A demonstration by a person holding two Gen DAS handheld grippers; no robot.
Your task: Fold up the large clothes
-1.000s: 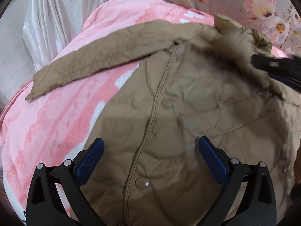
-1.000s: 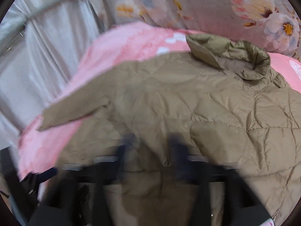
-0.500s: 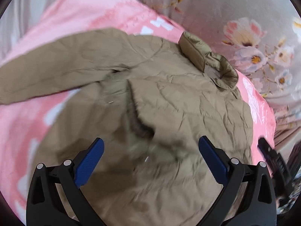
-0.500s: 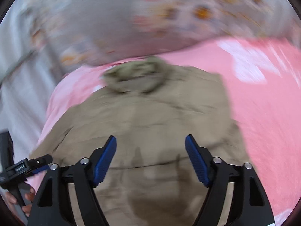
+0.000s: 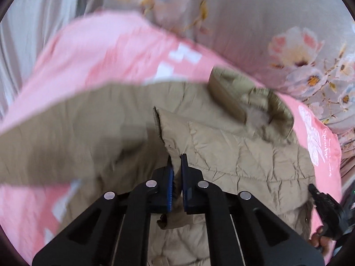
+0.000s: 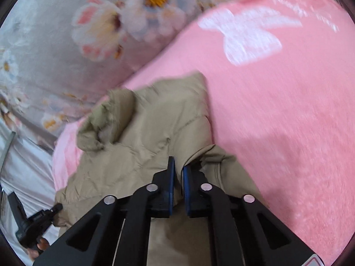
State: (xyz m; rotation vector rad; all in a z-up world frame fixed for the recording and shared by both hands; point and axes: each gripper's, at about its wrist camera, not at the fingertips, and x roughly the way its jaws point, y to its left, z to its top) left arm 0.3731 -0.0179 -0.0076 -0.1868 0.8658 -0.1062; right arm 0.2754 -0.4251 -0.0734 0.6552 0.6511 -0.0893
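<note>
A pink blanket [image 5: 106, 51] with white patterns covers the bed, with grey flowered bedding [image 5: 255, 22] heaped along its far side. On the blanket lies the khaki quilted jacket [image 5: 233, 146], partly folded, its collar [image 5: 250, 97] toward the flowered bedding and one sleeve [image 5: 66, 128] stretched out to the left. The left tongs [image 5: 176, 159] are narrowed onto a raised fold of the jacket near its middle. The right tongs [image 6: 177, 166] are closing, with a bunched edge of the jacket pinched between the blue pads.
</note>
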